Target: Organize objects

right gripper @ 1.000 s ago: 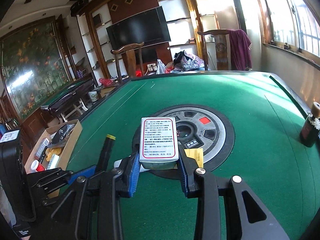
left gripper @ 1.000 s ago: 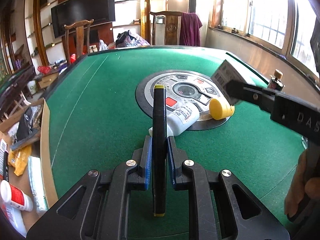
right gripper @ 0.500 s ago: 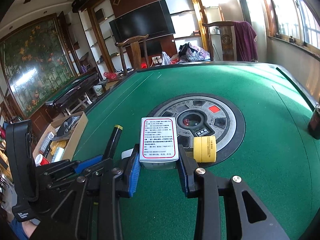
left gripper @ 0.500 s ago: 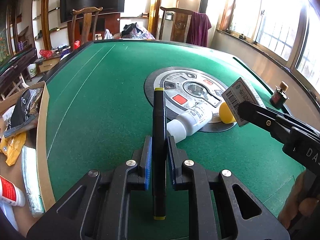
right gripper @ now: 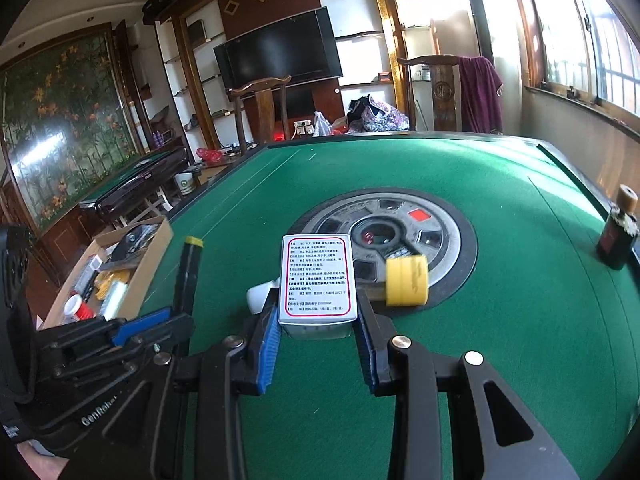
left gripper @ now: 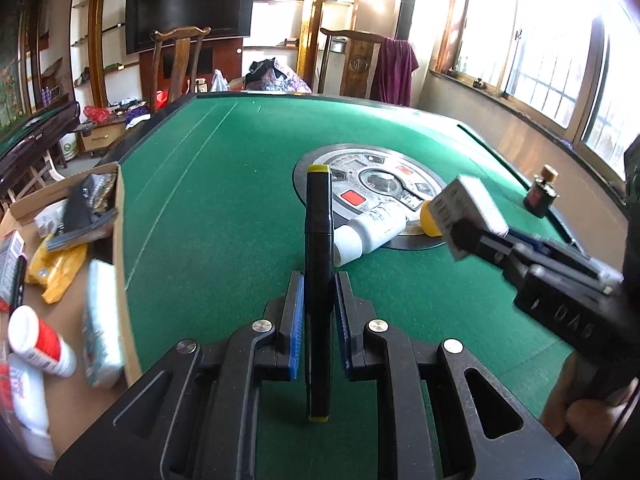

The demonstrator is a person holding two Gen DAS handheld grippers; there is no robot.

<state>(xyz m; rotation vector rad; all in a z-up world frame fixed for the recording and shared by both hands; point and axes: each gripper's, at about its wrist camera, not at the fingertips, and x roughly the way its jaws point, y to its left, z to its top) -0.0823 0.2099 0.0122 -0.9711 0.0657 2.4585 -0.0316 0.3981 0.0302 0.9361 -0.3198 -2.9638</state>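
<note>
Left wrist view: the left gripper point(left gripper: 318, 304), black plastic with ribbed blue pads, is clamped on a slim black marker point(left gripper: 319, 264) with yellow end caps, held above the green felt table point(left gripper: 224, 184). Beyond it a smooth white plastic bottle point(left gripper: 370, 232) lies on its side, partly on the round metallic control panel point(left gripper: 372, 184) set in the felt, with a yellow cylinder point(left gripper: 429, 222) just beside it. At left, beside the table edge, an open cardboard box point(left gripper: 116, 208) holds packets and tubes. At right, the right gripper point(left gripper: 460, 236) grips a small rectangular box. A small dark bottle point(left gripper: 541, 196) with a cork-like top stands near the table's far right rim.

Right wrist view: the right gripper point(right gripper: 318, 328) is clamped on the glossy white card box point(right gripper: 318, 276), its printed face bordered in red, held above the felt. The ribbed yellow cylinder lies on its side at the panel's rim.
</note>
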